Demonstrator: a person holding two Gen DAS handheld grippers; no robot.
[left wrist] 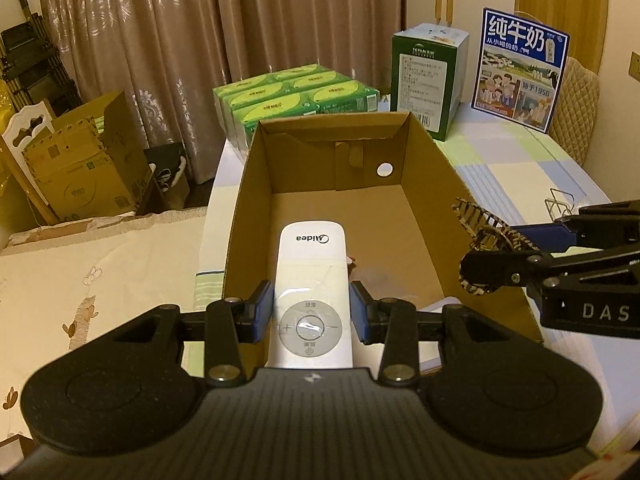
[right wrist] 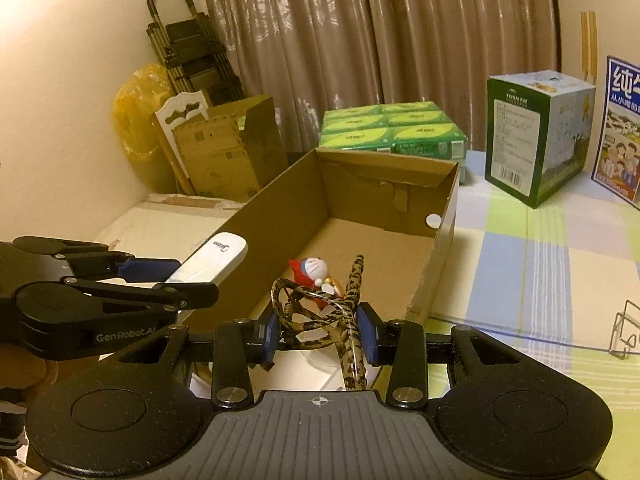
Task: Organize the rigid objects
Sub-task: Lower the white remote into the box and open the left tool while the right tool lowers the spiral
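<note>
My left gripper (left wrist: 312,312) holds the white remote (left wrist: 310,280), jaws clamped on its sides, its far end reaching over the near wall of the open cardboard box (left wrist: 424,184) on the table (left wrist: 532,168). My right gripper (right wrist: 318,334) has its jaws closed on the leopard-print glasses (right wrist: 316,316), held over the box's near end. A small red and blue toy figure (right wrist: 310,272) lies on the box floor just beyond the glasses.

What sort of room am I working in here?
Likely a lived-in home room, perhaps a dining corner: floor-length curtains, a table with a checked tablecloth holding milk cartons and tissue packs, and a folded stepladder.
</note>
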